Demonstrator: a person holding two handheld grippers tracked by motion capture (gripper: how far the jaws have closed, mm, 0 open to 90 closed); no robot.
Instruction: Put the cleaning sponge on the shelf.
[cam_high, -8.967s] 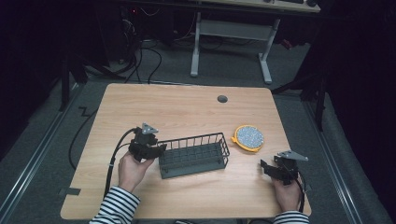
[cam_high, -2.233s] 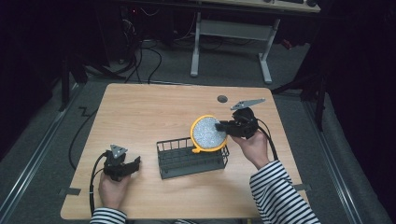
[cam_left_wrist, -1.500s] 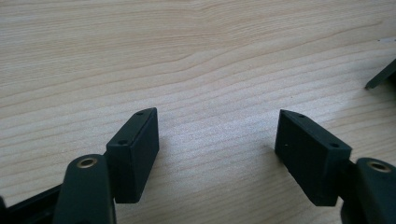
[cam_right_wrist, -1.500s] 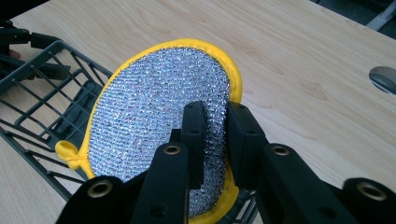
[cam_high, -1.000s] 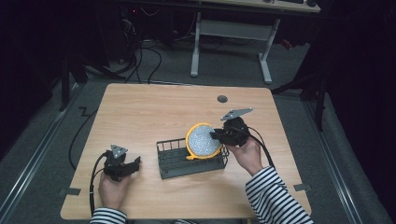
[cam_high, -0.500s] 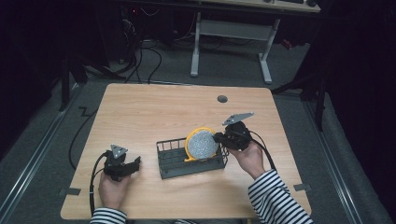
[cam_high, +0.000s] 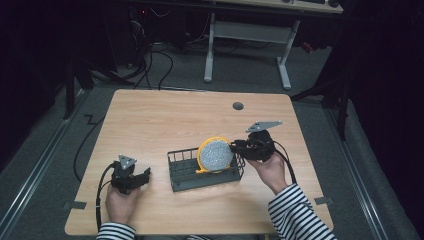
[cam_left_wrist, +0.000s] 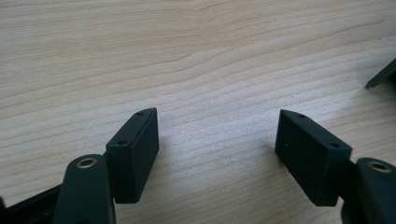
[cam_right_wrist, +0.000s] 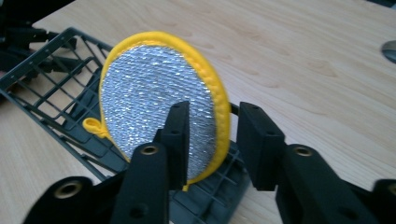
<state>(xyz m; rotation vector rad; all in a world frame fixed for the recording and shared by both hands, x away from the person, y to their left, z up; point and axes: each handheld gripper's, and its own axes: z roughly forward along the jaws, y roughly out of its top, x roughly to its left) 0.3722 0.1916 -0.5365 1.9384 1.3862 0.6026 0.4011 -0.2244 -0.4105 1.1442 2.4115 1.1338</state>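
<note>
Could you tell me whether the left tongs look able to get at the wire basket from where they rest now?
Probably yes. The left tongs rest open on bare table, pointing toward the wire basket, with only wood between them. The sponge and right tongs occupy the basket's far end.

High view: set above the near edge of the table (cam_high: 165, 115), aimed forward and down; the whole tabletop is taken in from a distance, with floor and desk legs beyond.

Left gripper view: carried on the left gripper (cam_left_wrist: 217, 156), aimed along its jaws at bare wood, very close to the surface.

Right gripper view: carried on the right gripper (cam_right_wrist: 210, 140), aimed along its jaws across the table, close to the wire basket (cam_right_wrist: 60, 70) and the yellow-rimmed pad (cam_right_wrist: 149, 102).

Shared: basket (cam_high: 205, 172) and pad (cam_high: 216, 155) are covered by the high and right gripper views; the tabletop by all three.
</note>
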